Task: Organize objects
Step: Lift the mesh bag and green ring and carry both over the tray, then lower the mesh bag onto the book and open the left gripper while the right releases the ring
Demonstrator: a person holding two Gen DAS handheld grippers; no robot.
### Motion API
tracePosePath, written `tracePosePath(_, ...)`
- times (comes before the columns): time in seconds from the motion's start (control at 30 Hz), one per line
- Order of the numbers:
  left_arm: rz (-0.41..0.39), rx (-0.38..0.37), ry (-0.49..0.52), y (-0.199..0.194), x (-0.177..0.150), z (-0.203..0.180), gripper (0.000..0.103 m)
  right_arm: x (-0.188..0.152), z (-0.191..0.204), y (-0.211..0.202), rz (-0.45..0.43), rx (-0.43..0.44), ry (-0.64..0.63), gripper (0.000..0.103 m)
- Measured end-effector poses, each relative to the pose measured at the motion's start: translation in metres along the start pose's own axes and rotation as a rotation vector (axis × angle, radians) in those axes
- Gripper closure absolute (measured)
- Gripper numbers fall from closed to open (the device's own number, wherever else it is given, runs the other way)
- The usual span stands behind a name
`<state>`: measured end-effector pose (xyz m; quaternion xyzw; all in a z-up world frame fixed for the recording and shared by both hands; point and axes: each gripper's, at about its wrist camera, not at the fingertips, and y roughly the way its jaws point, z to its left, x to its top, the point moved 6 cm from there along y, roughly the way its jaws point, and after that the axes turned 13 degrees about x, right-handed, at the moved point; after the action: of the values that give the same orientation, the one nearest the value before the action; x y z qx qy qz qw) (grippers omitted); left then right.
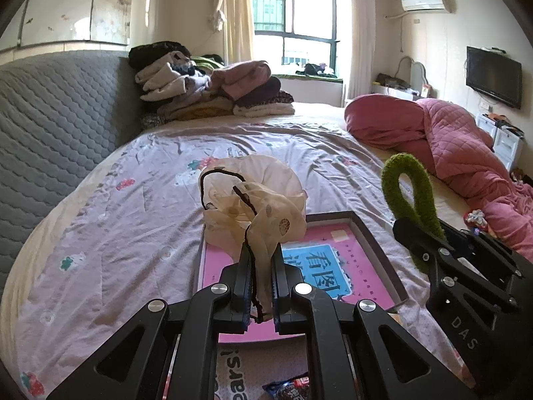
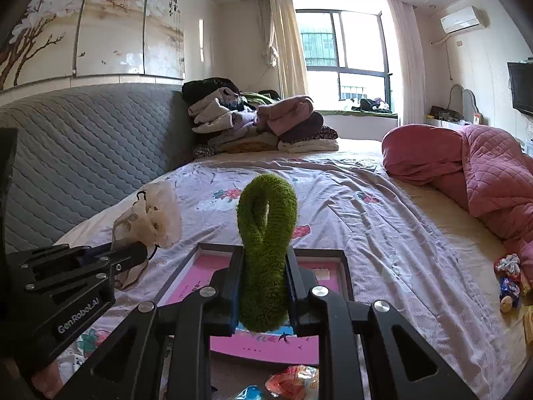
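While both are raised over the bed (image 1: 140,220), the left hand-held gripper (image 1: 261,266) is clamped narrow on a cream spotted scarf (image 1: 263,196) with a dark cord, and the right hand-held gripper (image 2: 263,286) is closed on a fuzzy green loop (image 2: 266,233). Both things hang above a dark-framed tray (image 1: 376,233) with a pink sheet, near centre. Snack packets (image 2: 293,381) lie nearest, folded clothes (image 1: 213,90) far, pink quilt (image 1: 459,146) right.

Left hand-held gripper (image 1: 261,278), right hand-held gripper (image 2: 263,286): black linkages, silver screws, blue pads, white lettering
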<state>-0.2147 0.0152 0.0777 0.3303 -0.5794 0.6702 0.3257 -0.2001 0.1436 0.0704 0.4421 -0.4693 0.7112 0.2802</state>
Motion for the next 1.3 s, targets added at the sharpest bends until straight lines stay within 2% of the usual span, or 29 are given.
tracePosePath(0.17,0.029,0.001,-0.012,0.020,0.004,0.004,0.094,0.002,-0.009,0.019,0.043,0.002,-0.006,0.081)
tracePosePath(0.3,0.074,0.005,0.002,0.042,0.000,0.002,0.093,-0.011,-0.025,0.048,0.143,0.066,0.068,0.081)
tracePosePath(0.4,0.121,-0.004,0.005,0.062,-0.007,0.001,0.093,-0.021,-0.037,0.062,0.184,0.037,0.070,0.081)
tracePosePath(0.57,0.181,0.011,0.015,0.093,-0.017,0.002,0.093,-0.027,-0.043,0.070,0.204,0.000,0.042,0.081)
tracePosePath(0.73,0.219,0.020,0.021,0.117,-0.021,0.000,0.093,-0.031,-0.050,0.078,0.225,0.011,0.052,0.081)
tracePosePath(0.8,0.237,0.017,0.025,0.124,-0.024,-0.003,0.093,-0.034,-0.054,0.084,0.240,0.003,0.042,0.081)
tracePosePath(0.9,0.259,0.031,0.047,0.135,-0.033,-0.007,0.093,-0.042,-0.065,0.096,0.274,0.030,0.102,0.081)
tracePosePath(1.07,0.304,0.041,0.051,0.154,-0.046,-0.007,0.093,-0.056,-0.078,0.109,0.325,-0.048,0.059,0.081)
tracePosePath(1.3,0.365,0.024,0.054,0.171,-0.068,-0.007,0.093,-0.081,-0.099,0.122,0.412,-0.047,0.115,0.080)
